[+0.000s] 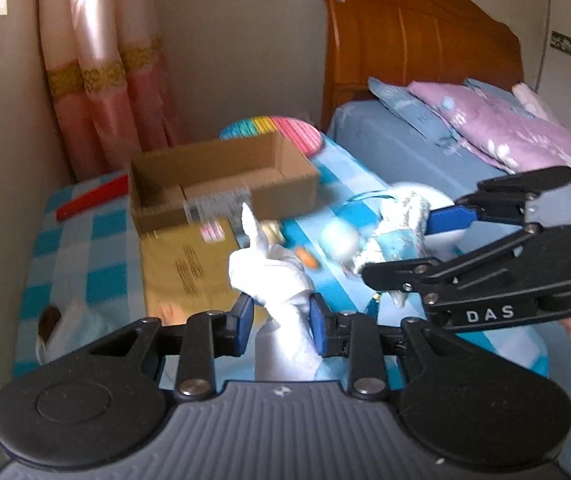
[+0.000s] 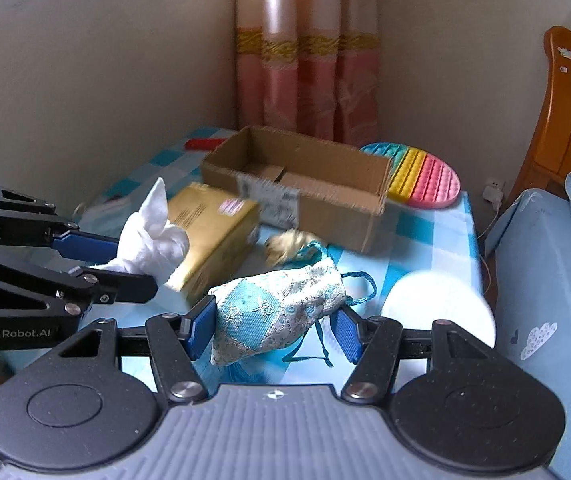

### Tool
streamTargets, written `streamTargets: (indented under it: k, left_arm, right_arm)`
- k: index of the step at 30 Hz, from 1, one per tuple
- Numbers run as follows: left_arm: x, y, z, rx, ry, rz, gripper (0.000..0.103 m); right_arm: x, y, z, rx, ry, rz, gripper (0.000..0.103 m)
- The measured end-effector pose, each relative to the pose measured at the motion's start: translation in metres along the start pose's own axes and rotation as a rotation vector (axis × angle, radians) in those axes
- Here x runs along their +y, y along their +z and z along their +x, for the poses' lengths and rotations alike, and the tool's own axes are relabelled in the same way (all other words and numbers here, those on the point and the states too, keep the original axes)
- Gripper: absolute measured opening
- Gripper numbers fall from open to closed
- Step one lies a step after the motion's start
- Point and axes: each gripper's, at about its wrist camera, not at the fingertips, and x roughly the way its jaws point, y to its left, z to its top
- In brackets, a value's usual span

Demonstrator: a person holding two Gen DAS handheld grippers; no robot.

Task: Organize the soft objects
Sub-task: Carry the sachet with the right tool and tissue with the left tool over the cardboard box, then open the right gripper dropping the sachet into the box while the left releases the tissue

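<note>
My left gripper (image 1: 281, 322) is shut on a white cloth (image 1: 273, 272), held above the checked table; it also shows in the right wrist view (image 2: 153, 232). My right gripper (image 2: 271, 330) is shut on a blue patterned drawstring pouch (image 2: 277, 308), which also shows in the left wrist view (image 1: 393, 236). An open cardboard box (image 1: 221, 176) sits at the back of the table, also visible in the right wrist view (image 2: 297, 184). A small beige soft thing (image 2: 289, 244) lies in front of the box.
A yellow padded envelope (image 1: 189, 268) lies before the box. A rainbow pop-it mat (image 2: 421, 178), a red strip (image 1: 93, 198) and a white round object (image 2: 441, 308) lie on the blue checked tablecloth (image 1: 101, 240). A bed with pillows (image 1: 497, 128) stands at right.
</note>
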Motion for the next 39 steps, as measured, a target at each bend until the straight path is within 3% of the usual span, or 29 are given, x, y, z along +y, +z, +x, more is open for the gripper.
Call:
streamTargets:
  k: [6, 19, 22, 23, 25, 28, 32, 37, 39]
  left_arm:
    - [0.021, 0.048, 0.02, -0.021, 0.015, -0.014, 0.029]
    - [0.069, 0.124, 0.102, 0.039, 0.086, -0.044, 0.029]
    - [0.079, 0.132, 0.122, 0.057, 0.111, -0.054, 0.04]
    - [0.083, 0.134, 0.129, 0.064, 0.117, -0.063, 0.058]
    - [0.094, 0.136, 0.139, 0.067, 0.143, -0.101, 0.074]
    - [0.104, 0.133, 0.14, 0.031, 0.197, -0.137, 0.075]
    - [0.11, 0.124, 0.122, 0.018, 0.168, -0.154, 0.09]
    - [0.101, 0.111, 0.089, -0.034, 0.215, -0.088, 0.09]
    - [0.096, 0.104, 0.079, -0.038, 0.239, -0.059, 0.091]
  right_arm:
    - [-0.023, 0.043, 0.02, 0.001, 0.003, 0.042, 0.066]
    - [-0.05, 0.107, 0.068, 0.024, -0.002, 0.096, 0.066]
    - [-0.052, 0.115, 0.073, 0.025, 0.0, 0.101, 0.066]
    - [-0.053, 0.118, 0.076, 0.028, 0.0, 0.102, 0.066]
    - [-0.053, 0.124, 0.081, 0.034, 0.001, 0.106, 0.066]
    - [-0.057, 0.133, 0.091, 0.046, 0.002, 0.123, 0.066]
    - [-0.061, 0.146, 0.108, 0.066, -0.011, 0.152, 0.066]
    - [-0.064, 0.166, 0.136, 0.081, -0.053, 0.193, 0.066]
    - [-0.065, 0.174, 0.146, 0.083, -0.061, 0.212, 0.071]
